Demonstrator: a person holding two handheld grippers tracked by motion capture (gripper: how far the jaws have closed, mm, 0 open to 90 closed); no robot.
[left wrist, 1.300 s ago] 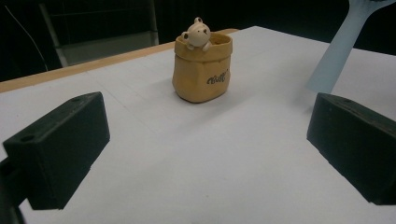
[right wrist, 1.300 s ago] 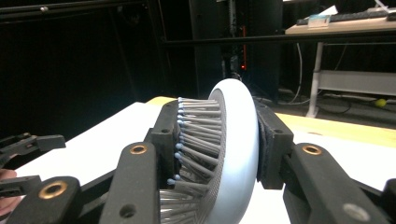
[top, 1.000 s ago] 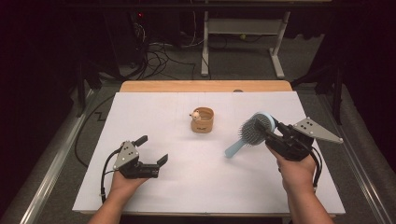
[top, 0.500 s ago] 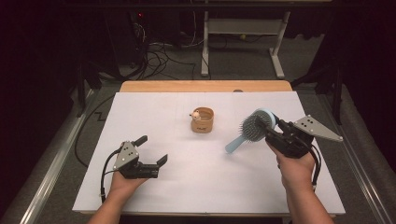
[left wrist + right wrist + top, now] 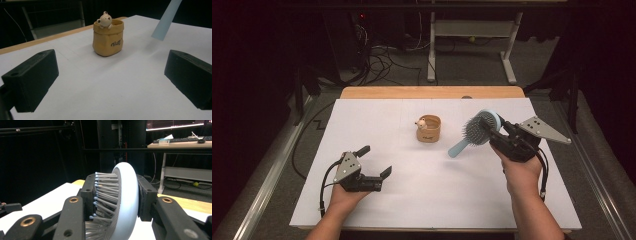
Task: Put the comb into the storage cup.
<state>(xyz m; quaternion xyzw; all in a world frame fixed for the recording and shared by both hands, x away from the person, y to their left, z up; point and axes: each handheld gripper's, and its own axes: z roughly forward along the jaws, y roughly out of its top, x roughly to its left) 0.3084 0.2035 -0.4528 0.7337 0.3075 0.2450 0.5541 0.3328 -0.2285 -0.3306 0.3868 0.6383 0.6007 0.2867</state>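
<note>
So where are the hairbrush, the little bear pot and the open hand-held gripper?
hairbrush (image 5: 481,128), high view, on its bristled head.
bear pot (image 5: 107,40), left gripper view, on its front wall.
left hand-held gripper (image 5: 374,161), high view, between its open fingertips.

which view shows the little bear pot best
The left gripper view: the bear pot sits close and sharp, its bear figure and lettering readable. The high view shows it small at mid-table; its lettering is unreadable there.
</note>
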